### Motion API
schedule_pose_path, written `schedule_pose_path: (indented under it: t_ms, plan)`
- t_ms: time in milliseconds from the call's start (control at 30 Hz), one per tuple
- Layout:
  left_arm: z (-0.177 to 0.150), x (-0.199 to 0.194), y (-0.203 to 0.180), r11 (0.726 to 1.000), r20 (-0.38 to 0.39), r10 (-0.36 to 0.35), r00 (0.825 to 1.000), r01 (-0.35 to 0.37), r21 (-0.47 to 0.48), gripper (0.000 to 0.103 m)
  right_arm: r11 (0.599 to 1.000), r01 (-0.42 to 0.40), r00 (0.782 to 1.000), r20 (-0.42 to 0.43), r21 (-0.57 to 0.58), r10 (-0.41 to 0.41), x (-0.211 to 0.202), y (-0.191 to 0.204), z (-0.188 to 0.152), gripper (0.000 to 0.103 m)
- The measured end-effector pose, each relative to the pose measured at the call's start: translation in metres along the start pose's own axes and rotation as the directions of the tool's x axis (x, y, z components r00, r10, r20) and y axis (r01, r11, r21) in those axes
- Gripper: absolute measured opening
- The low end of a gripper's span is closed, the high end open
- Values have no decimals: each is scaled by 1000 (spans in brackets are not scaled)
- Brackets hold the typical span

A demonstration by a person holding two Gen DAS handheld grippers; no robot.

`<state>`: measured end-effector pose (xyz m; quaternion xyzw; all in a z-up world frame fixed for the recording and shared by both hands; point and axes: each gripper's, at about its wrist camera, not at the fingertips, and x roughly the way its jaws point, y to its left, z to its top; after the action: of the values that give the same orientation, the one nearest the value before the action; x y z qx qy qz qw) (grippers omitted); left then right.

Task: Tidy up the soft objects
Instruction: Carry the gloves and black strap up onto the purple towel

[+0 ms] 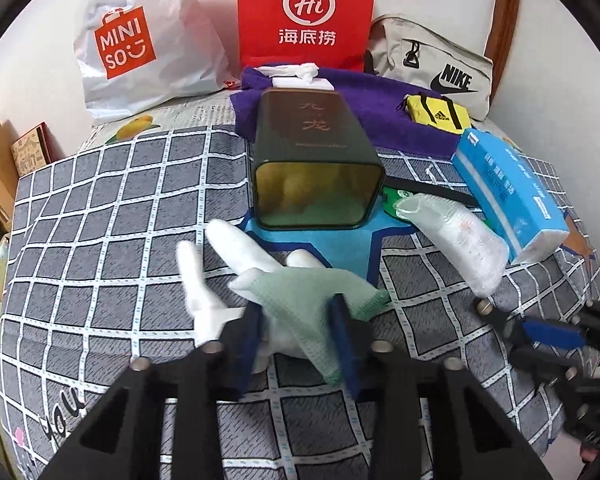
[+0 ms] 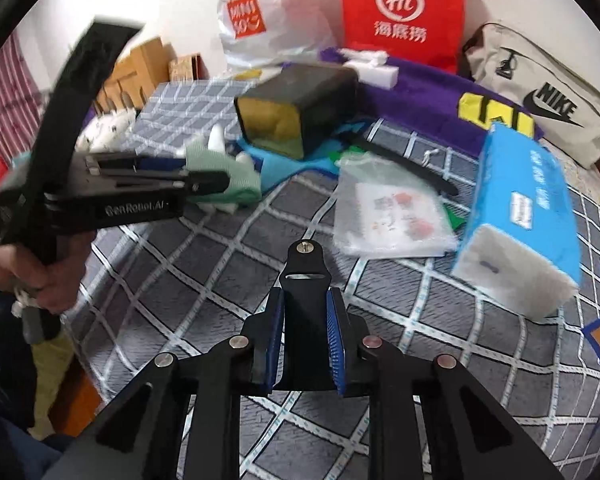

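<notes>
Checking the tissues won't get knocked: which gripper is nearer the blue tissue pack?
Right. The right gripper hangs just short of the blue tissue pack, empty. The left gripper is farther off, by the green tin, clamped on a white-and-green glove.

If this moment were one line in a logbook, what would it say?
left gripper: shut on glove | right gripper: shut, empty | tin: on side, open

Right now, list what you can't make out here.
- Left view: tin interior; reflections mask any contents.
- Left view: glove palm, covered by the left claw.
- Right view: black piece in the right claw; held thing or claw part, unclear.
- Right view: tissue pack print, blurred.
</notes>
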<state>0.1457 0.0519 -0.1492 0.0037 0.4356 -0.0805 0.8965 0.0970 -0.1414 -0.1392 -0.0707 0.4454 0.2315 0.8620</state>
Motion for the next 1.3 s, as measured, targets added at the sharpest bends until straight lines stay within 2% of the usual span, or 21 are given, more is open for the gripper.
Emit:
schedule_pose_path:
  t_ms: [33,200,533,800,1000,1300]
  plan:
    - [0,-3,1,1000,1,-4,1000,4,-4,20,1000,-9,1000,15,12,9,-5,-2,1,21]
    - [3,-26,0,997,31,-68,997,69,-18,18,999,29,998,62,34,-31,-24,-12,7,21]
    - [23,-66,-14,999,92,-38,995,38,-6,18,992,94,987,119,84,-103,-58,-36,19,21]
    - [45,-83,-30,998,109,-56,992,54,17,18,982,132,979,139,137,-151,-75,-57,34,21]
    - [65,-85,-43,995,102,-101,990,98,32,18,973,160,971,151,166,-185,-85,-77,53,21]
    - [103,-63,-52,986,67,-168,984,166,28,18,964,176,967,146,201,-208,-79,-108,90,21]
